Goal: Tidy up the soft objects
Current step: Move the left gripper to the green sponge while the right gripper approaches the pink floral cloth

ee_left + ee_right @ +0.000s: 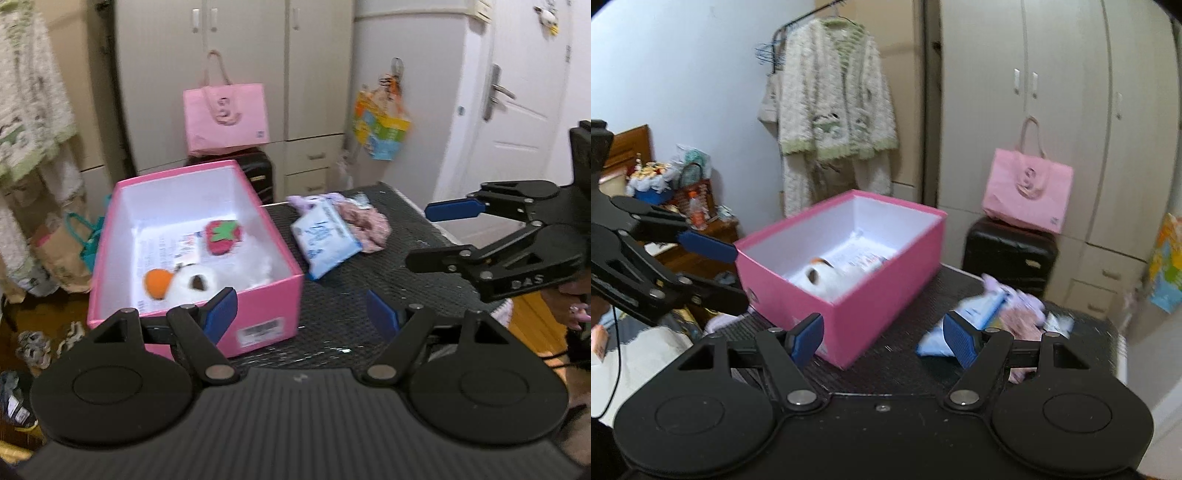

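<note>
Home bedroom. Tall cream wardrobe [1052, 122] at 12 o'clock, fuzzy pajama set [834, 110] hanging on a rail at 11, white door with lever handle [517, 96] at 2. Pink tote bag [225, 118] sits on a black suitcase [1008, 254].

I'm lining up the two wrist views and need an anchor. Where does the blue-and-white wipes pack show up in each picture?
Left wrist view: the wipes pack lies at centre right on the dark mesh table, just right of the pink box.
Right wrist view: the pack is at lower right, blurred, partly behind the right gripper's pad.
Shared landmark: the pink tote bag on the black suitcase.
</note>
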Demonstrator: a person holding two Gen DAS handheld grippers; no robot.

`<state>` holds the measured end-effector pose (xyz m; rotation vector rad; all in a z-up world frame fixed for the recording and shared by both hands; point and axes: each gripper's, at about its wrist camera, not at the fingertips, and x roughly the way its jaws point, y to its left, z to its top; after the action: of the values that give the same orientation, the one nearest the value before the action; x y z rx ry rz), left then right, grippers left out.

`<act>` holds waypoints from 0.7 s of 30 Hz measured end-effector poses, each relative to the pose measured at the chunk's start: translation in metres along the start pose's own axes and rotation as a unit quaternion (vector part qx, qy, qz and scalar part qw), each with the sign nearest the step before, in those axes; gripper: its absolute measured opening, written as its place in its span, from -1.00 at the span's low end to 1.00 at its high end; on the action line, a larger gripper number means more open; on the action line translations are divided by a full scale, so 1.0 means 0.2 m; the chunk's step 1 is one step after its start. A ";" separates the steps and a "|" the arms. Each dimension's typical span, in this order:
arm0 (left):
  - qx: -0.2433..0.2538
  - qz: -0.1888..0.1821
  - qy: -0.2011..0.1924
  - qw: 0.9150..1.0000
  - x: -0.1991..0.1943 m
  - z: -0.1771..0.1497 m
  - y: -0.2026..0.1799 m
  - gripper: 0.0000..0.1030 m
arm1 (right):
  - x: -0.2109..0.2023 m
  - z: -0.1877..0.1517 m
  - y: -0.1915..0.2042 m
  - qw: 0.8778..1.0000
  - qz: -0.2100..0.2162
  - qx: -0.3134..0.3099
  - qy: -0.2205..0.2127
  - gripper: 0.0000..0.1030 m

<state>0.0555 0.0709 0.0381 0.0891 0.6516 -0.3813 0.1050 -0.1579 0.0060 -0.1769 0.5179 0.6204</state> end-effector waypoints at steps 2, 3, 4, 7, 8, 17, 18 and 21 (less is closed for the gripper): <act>0.009 -0.010 0.000 1.000 0.03 0.01 -0.05 0.49 | -0.02 -0.03 -0.06 1.000 -0.009 0.007 0.006 0.48; 0.012 -0.016 0.000 1.000 0.04 0.02 -0.08 0.49 | -0.02 -0.05 -0.09 1.000 -0.012 0.010 0.007 0.48; 0.015 -0.023 0.001 1.000 0.07 0.02 -0.10 0.49 | -0.02 -0.06 -0.11 1.000 -0.014 0.014 0.008 0.49; 0.021 -0.040 0.004 0.999 0.15 0.05 -0.17 0.49 | -0.02 -0.10 -0.20 0.999 -0.023 0.027 0.012 0.49; 0.022 -0.044 0.005 0.999 0.18 0.06 -0.19 0.49 | -0.01 -0.11 -0.24 0.999 -0.025 0.031 0.013 0.49; 0.012 -0.044 0.003 0.999 0.45 0.06 -0.29 0.48 | 0.11 -0.19 -0.48 0.998 -0.032 0.047 0.033 0.49; 0.010 -0.040 0.003 0.999 0.48 0.06 -0.30 0.48 | 0.13 -0.20 -0.50 0.998 -0.031 0.048 0.036 0.49; 0.012 -0.025 0.002 1.000 0.57 0.06 -0.32 0.47 | 0.20 -0.22 -0.58 0.998 -0.028 0.047 0.042 0.49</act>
<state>0.1210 -0.0279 -0.0202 0.0956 0.6537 -0.4377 0.1825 -0.2443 -0.0519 -0.1282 0.6205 0.5343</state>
